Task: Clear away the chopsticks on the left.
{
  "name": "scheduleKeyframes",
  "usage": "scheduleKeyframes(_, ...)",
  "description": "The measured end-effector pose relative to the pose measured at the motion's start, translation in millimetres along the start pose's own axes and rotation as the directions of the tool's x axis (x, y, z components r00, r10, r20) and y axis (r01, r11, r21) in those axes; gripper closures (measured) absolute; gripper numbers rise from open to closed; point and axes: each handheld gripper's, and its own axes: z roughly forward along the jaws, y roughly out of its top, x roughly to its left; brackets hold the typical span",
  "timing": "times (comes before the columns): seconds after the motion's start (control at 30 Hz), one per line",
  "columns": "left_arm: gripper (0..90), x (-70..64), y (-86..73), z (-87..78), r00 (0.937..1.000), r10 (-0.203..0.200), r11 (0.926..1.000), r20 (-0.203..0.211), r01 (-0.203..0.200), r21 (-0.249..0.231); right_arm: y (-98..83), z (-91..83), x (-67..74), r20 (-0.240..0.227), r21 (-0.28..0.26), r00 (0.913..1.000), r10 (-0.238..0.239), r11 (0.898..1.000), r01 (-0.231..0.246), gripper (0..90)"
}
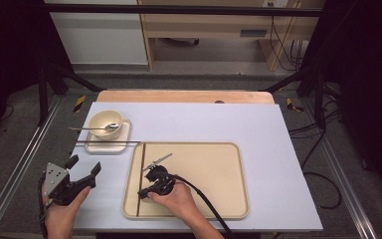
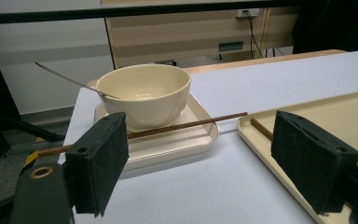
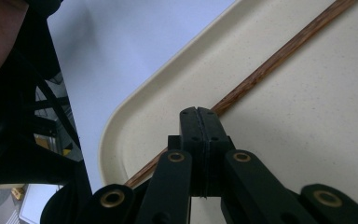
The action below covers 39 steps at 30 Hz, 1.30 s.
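The right gripper [image 3: 199,112] is pressing its jaws fully together over a chopstick [image 3: 279,63] lying along the tray's [image 1: 229,149] left edge; whether it is actually pinched is hard to tell. The left gripper [image 1: 85,168] is waiting open beside the tray. The stick looks light, stiff, thin and likely to roll, so gripping near its middle seems safest.

Overhead view faces forward; gripper views share the tray [image 1: 231,149].
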Motion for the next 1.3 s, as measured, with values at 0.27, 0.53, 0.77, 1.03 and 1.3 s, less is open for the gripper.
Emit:
scheduleKeyframes(0.27, 18.7, -0.1, 0.1, 0.1, 1.0, 0.003, 1.0, 0.001, -0.003, 0.001, 0.2, 2.8, 0.5, -0.003, 0.002, 1.0, 0.001, 1.0, -0.001, 90.0)
scheduleKeyframes(0.53, 18.7, 0.0, 0.1, -0.1, 1.0, 0.005, 1.0, 0.002, -0.005, 0.002, -0.1, 1.1, 1.5, 0.001, 0.002, 1.0, -0.004, 1.0, 0.004, 90.0)
scheduleKeyframes(0.77, 18.7, -0.5, -0.2, 0.7, 1.0, 0.007, 1.0, 0.005, -0.007, 0.005, -2.3, -13.5, -3.3, 0.036, -0.029, 0.9987, -0.036, 0.999, 0.037, 90.0)
scheduleKeyframes(1.03, 18.7, -1.4, -0.9, 2.1, 0.9999, 0.014, 0.9998, 0.008, -0.014, 0.014, -8.4, -41.4, -16.2, 0.108, -0.08, 0.9932, -0.043, 0.995, 0.052, 90.0)
scheduleKeyframes(1.3, 18.6, -2.4, -2.0, 3.6, 0.9997, 0.021, 0.9994, 0.013, -0.021, 0.026, -18.3, -71.8, -33.7, 0.173, -0.157, 0.9848, -0.018, 0.987, 0.045, 74.4)
